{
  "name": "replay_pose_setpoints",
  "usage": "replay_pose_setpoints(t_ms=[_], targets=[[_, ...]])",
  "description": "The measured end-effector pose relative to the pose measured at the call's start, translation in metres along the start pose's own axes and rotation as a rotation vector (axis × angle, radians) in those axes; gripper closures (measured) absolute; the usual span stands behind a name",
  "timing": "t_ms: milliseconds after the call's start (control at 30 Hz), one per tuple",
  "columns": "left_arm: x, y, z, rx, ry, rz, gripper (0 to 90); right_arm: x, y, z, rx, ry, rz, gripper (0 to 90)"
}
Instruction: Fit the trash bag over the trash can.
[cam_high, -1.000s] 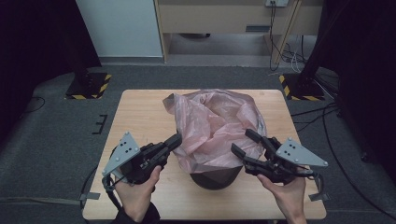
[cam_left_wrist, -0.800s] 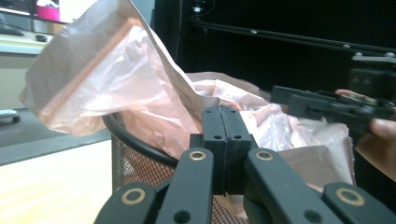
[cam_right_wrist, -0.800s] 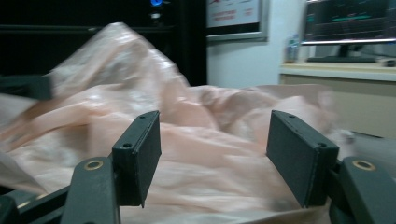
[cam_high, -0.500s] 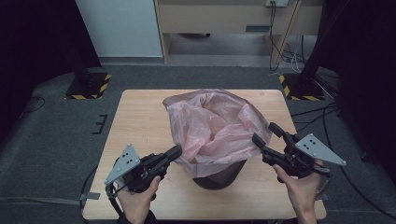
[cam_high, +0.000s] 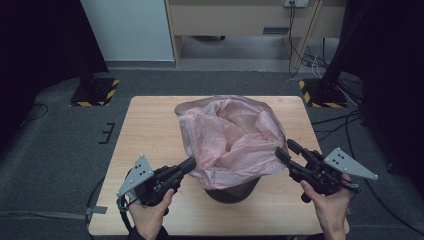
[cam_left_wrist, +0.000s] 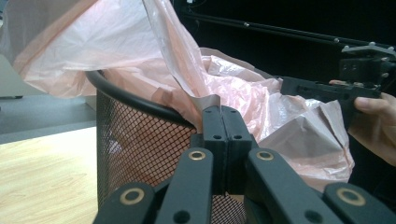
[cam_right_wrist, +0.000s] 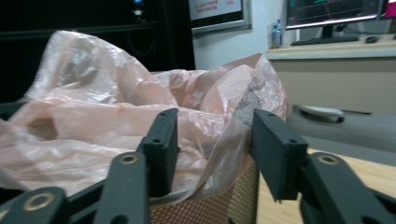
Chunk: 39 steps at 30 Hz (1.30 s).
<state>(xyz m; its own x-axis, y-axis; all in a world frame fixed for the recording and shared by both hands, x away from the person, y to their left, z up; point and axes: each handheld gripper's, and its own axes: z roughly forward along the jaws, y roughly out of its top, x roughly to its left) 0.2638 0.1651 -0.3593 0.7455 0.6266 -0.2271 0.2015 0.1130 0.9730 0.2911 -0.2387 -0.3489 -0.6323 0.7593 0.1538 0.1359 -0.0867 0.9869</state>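
A pink plastic bag billows out of a black mesh bin on the wooden table. My left gripper is at the bin's left rim, shut on a fold of the bag's edge. In the left gripper view the jaws are pressed together, with the bag pinched at their tip above the bin. My right gripper is open at the bag's right side. In the right gripper view loose bag film hangs between the jaws over the bin's rim.
The bin stands near the table's front edge, between my two hands. Bare wood lies to the left and behind the bag. Striped stand bases sit on the grey floor beyond the table, and cables run at the right.
My left gripper has drawn the bag's edge down and toward me at the bin's left rim. My right gripper has swung out to the right and now sits at the bag's right side.
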Motion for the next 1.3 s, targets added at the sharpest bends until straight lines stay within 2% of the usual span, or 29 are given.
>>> replay_pose_setpoints(t_ms=[100, 200, 300, 400, 467, 533, 633, 833, 933, 967, 1000, 1133, 1200, 1233, 1267, 1300], targets=[[0.003, -0.002, 0.0, 0.001, 0.008, -0.008, 90.0, -0.001, -0.002, -0.005, -0.007, 0.014, 0.031, 59.2], [0.006, -0.004, 0.001, 0.004, 0.013, -0.013, 90.0, -0.003, -0.009, -0.007, -0.029, 0.038, 0.06, 72.7], [0.008, -0.006, 0.001, 0.01, 0.026, -0.01, 90.0, -0.003, -0.012, -0.007, -0.035, 0.034, 0.053, 80.7], [0.013, -0.009, 0.003, 0.017, 0.05, -0.009, 90.0, -0.007, -0.011, -0.009, -0.038, 0.021, 0.053, 84.0], [0.017, -0.013, 0.004, 0.019, 0.054, -0.027, 90.0, -0.011, -0.012, -0.012, -0.016, -0.009, 0.035, 85.4], [0.02, -0.017, 0.006, 0.022, 0.052, -0.045, 90.0, -0.015, -0.015, -0.012, 0.003, -0.012, 0.036, 89.5], [0.02, -0.025, 0.009, 0.042, 0.04, -0.061, 90.0, -0.017, -0.025, -0.006, 0.055, -0.011, 0.027, 90.0], [0.019, -0.039, 0.015, 0.069, 0.012, -0.092, 90.0, -0.015, -0.036, 0.003, 0.091, -0.017, 0.032, 90.0], [0.019, -0.045, 0.018, 0.102, 0.028, -0.079, 90.0, -0.017, -0.041, 0.004, 0.123, -0.032, 0.03, 90.0], [0.021, -0.048, 0.019, 0.109, 0.025, -0.088, 90.0, -0.018, -0.043, 0.004, 0.147, -0.047, 0.012, 90.0], [0.023, -0.053, 0.02, 0.114, 0.019, -0.11, 90.0, -0.02, -0.047, 0.005, 0.162, -0.049, 0.017, 90.0], [0.024, -0.057, 0.022, 0.137, 0.028, -0.098, 90.0, -0.024, -0.056, 0.006, 0.175, -0.049, 0.036, 90.0], [0.026, -0.055, 0.022, 0.138, 0.038, -0.089, 89.4, -0.023, -0.056, 0.008, 0.177, -0.056, 0.026, 90.0], [0.027, -0.055, 0.021, 0.143, 0.062, -0.082, 86.4, -0.023, -0.056, 0.008, 0.177, -0.056, 0.024, 88.2], [0.028, -0.055, 0.02, 0.147, 0.068, -0.072, 77.6, -0.023, -0.056, 0.008, 0.176, -0.066, 0.023, 81.8], [0.03, -0.055, 0.017, 0.14, 0.07, -0.071, 72.5, -0.024, -0.056, 0.008, 0.171, -0.069, 0.018, 77.7]])
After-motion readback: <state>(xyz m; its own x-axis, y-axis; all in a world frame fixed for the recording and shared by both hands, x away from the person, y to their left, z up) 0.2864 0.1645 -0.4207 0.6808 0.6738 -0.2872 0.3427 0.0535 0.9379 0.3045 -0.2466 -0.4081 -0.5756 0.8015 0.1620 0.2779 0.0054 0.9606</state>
